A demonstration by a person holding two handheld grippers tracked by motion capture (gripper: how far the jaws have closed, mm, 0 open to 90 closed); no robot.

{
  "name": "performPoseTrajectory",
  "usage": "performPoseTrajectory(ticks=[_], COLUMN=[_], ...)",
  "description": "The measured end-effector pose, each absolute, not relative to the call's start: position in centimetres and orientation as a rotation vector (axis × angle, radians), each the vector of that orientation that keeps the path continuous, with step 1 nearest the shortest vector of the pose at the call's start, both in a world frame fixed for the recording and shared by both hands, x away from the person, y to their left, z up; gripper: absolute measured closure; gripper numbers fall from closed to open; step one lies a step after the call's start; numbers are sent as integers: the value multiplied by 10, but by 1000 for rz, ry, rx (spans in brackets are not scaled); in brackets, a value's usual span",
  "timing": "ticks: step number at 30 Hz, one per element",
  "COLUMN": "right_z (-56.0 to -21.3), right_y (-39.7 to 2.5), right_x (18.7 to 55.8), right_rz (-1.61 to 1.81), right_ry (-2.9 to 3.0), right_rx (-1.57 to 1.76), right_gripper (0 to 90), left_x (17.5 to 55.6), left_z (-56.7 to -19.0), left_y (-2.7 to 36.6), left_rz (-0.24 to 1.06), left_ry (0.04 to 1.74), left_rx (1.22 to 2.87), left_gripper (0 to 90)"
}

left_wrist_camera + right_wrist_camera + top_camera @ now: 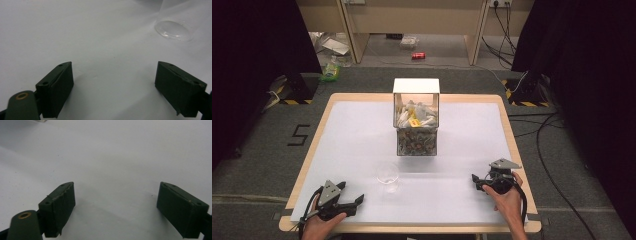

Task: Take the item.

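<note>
The left gripper (113, 87) has its two dark jaws spread wide apart, with nothing between them but the bare white table surface (82, 37). A brass-coloured eyelet sits on a rounded part at the lower left. Further off, at the upper right, stands a clear glass (172, 28) — only its round base and lower wall are in frame — well apart from both jaws

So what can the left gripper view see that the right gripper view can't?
The left gripper view has the clear glass cup at its upper right, beyond the left hand-held gripper, whose jaws stand wide apart. The right gripper view has a small pale edge of something at its top left corner, too little to name, beyond the right hand-held gripper, also wide open. Both share the white table top between two black jaws.
</note>
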State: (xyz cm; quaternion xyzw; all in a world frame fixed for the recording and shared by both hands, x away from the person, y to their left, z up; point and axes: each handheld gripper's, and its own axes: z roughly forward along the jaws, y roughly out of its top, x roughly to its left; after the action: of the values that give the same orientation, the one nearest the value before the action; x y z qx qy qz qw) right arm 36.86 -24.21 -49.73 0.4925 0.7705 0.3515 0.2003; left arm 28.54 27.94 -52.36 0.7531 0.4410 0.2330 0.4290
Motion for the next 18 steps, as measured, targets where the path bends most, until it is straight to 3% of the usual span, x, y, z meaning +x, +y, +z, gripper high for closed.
performPoseTrajectory(ticks=[18], right_z=[-486], right_y=[-237], right_x=[365], right_rz=[1070], right_ry=[2093], right_rx=[1285], right_gripper=[232], left_x=[285], left_z=[-524], left_y=[279], left_rz=[582], left_ry=[1101], left_rx=[1880], left_gripper=[145])
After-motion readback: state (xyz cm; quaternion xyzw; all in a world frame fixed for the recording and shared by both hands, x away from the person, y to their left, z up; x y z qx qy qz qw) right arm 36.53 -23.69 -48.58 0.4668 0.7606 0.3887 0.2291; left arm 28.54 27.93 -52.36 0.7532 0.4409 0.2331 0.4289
